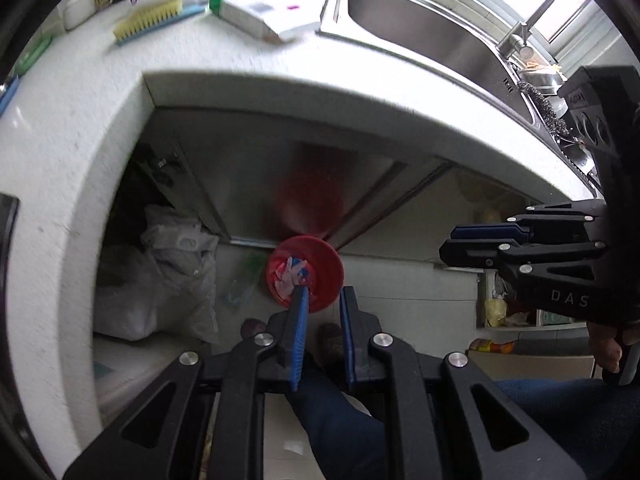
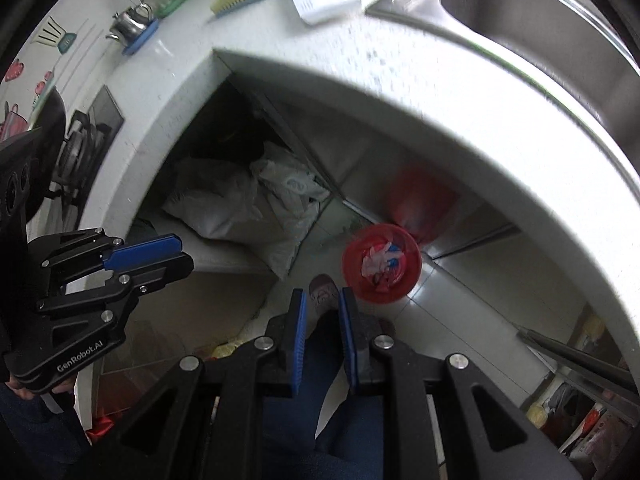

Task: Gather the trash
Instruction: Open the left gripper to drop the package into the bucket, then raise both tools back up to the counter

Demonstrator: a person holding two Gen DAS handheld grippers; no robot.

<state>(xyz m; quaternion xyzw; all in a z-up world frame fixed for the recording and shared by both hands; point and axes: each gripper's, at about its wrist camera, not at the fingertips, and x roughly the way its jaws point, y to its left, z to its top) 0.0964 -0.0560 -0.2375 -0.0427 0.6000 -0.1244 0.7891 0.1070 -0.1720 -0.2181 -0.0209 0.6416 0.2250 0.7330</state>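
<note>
Both tools point steeply down over the person's dark blue trouser legs and a shoe point(image 2: 324, 294). The left tool point(image 1: 323, 294) and right tool point(image 2: 323, 296) are nearly closed and hold nothing. Beyond on the floor stands the red bin point(image 1: 306, 268), mouth up, crumpled wrappers point(image 2: 380, 262) inside, blurred. Pale bags point(image 2: 256, 208) slump under the white worktop point(image 1: 280, 92), which overhangs and cuts off the cabinet fronts.

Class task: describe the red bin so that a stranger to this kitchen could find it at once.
Start at the steel sink in the white countertop. On the floor below stands the red bin. It alone is round and red, holding crumpled wrappers, unlike the pale sacks nearby.
</note>
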